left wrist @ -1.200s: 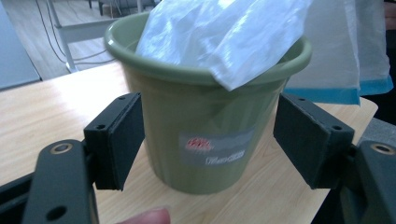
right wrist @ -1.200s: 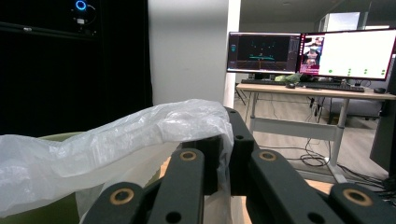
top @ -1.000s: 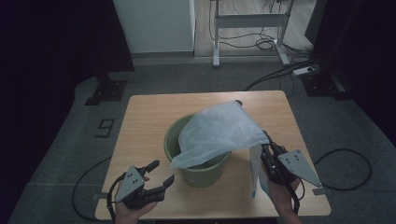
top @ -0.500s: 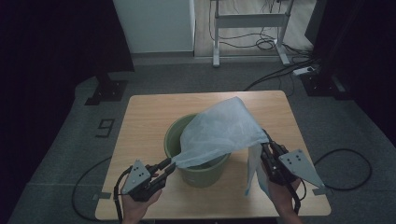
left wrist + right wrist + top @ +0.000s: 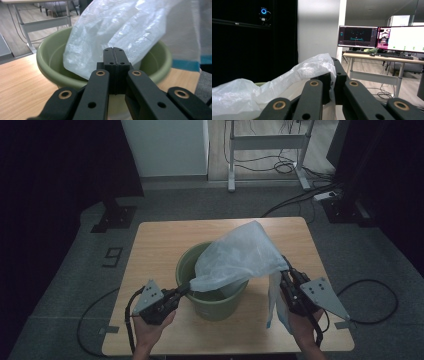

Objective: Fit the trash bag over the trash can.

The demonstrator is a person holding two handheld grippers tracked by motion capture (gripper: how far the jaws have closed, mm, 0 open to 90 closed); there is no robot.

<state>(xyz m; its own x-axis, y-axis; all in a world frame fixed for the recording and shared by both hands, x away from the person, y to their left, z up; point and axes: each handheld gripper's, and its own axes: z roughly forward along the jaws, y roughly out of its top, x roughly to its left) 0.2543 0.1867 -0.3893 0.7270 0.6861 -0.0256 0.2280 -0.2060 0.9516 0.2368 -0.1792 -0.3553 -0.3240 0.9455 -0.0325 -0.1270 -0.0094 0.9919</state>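
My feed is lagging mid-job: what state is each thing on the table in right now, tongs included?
Bag: stretched over the bin, pinched at both ends, not yet lining it.
Bin: upright on the table, open, partly covered by the bag.
Left tongs: jaws have just been closing, now shut on the bag's edge.
Right tongs: shut on the bag's other edge.
Table: bears the bin.
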